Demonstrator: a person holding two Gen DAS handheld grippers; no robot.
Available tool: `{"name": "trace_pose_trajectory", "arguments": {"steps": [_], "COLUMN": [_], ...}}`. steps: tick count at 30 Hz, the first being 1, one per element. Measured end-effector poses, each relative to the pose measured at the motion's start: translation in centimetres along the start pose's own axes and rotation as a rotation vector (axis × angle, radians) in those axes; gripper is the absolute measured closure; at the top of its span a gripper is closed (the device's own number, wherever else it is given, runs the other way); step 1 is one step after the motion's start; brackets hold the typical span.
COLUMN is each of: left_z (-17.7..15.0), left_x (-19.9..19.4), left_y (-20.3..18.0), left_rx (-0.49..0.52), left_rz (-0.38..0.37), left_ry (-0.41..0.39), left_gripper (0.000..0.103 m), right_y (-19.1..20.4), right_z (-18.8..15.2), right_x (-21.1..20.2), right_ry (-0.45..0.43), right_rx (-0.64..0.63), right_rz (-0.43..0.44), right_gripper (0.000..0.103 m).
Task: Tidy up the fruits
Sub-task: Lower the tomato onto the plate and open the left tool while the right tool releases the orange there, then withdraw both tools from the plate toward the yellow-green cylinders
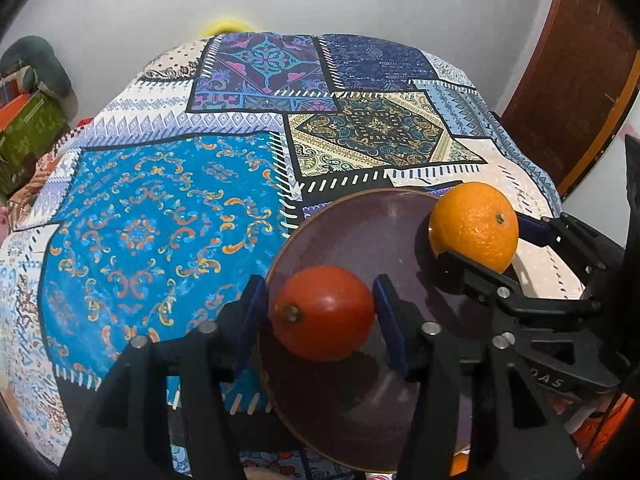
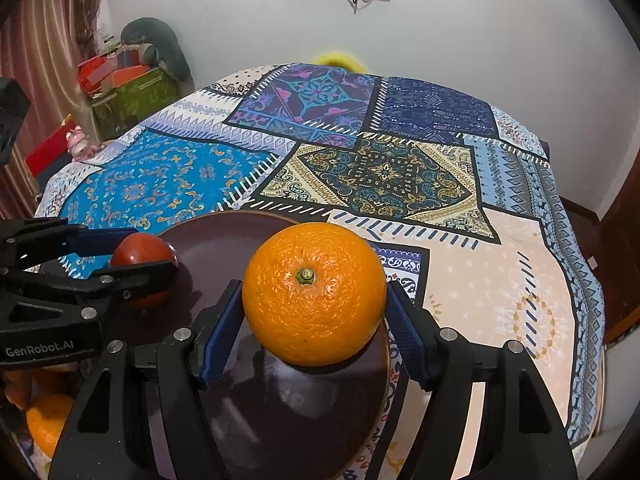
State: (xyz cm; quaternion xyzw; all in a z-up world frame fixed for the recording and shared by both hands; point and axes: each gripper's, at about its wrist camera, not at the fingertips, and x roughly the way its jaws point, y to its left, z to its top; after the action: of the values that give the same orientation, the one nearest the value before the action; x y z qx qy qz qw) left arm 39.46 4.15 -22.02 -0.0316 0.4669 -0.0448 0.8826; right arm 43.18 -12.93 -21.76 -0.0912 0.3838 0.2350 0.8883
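So from the left wrist view, the left gripper (image 1: 320,312) has its blue-padded fingers (image 1: 390,328) clamped on a red-orange fruit (image 1: 324,312), stem end facing the camera, held over the near-left part of a dark purple plate (image 1: 360,232). Off to the right, the right gripper (image 1: 480,236) comes in from the side with an orange (image 1: 474,224) pinched between its fingers, sitting over the plate's far-right rim. The plate rests on a table covered in a patchwork cloth (image 1: 160,220) with blue, navy and cream panels. Switching to the right wrist view, the orange (image 2: 314,292) fills the middle, stem toward the lens, with the right gripper (image 2: 314,316) fingers (image 2: 408,336) pressed against both its sides above the plate (image 2: 224,240). The left gripper (image 2: 140,268) reaches in from the left edge, fingers closed around the red-orange fruit (image 2: 138,250) over the plate's left side. Another orange fruit (image 2: 48,420) peeks out at the bottom-left corner, partly hidden. The cloth (image 2: 480,280) spreads out behind.
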Motion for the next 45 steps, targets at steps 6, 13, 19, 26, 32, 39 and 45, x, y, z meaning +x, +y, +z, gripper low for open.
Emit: {"name": "trace_pose_trajectory", "arguments": {"steps": [6,13,19,26,32,39,45], "left_z": [0.1,-0.5,-1.2,-4.2,-7.7,-12.2,-15.9], "left_x": [-1.1,-3.2,-6.4,-10.1,-12.7,-14.5,-13.9], "left_y": [0.0,0.5,0.4,0.2,0.3,0.7,0.3], "left_rx": [0.005,-0.001,0.015,0.015,0.022,0.022,0.034], "left_rz": [0.03,0.054,0.054,0.055,0.048,0.048,0.04], "left_ry": [-0.038,-0.063,-0.104,-0.123,-0.096,-0.057,0.008], "left_gripper": [0.032,0.032,0.032,0.032,0.032,0.032,0.032], "right_y": [0.2,0.2,-0.1,0.5,1.8,3.9,4.8], "right_z": [-0.1,-0.2,-0.2,-1.0,-2.9,-6.0,-8.8], "right_x": [0.3,-1.3,-3.9,-8.4,-11.9,-14.2,-15.3], "right_ry": [0.027,-0.01,-0.034,-0.062,-0.075,-0.056,-0.022], "right_rx": [-0.017,-0.003,0.021,0.013,0.011,-0.017,-0.008], "right_rz": [-0.003,-0.023,-0.028,-0.039,-0.047,-0.043,-0.044], "right_gripper": [0.031,0.019,0.019,0.018,0.015,0.013,0.013]}}
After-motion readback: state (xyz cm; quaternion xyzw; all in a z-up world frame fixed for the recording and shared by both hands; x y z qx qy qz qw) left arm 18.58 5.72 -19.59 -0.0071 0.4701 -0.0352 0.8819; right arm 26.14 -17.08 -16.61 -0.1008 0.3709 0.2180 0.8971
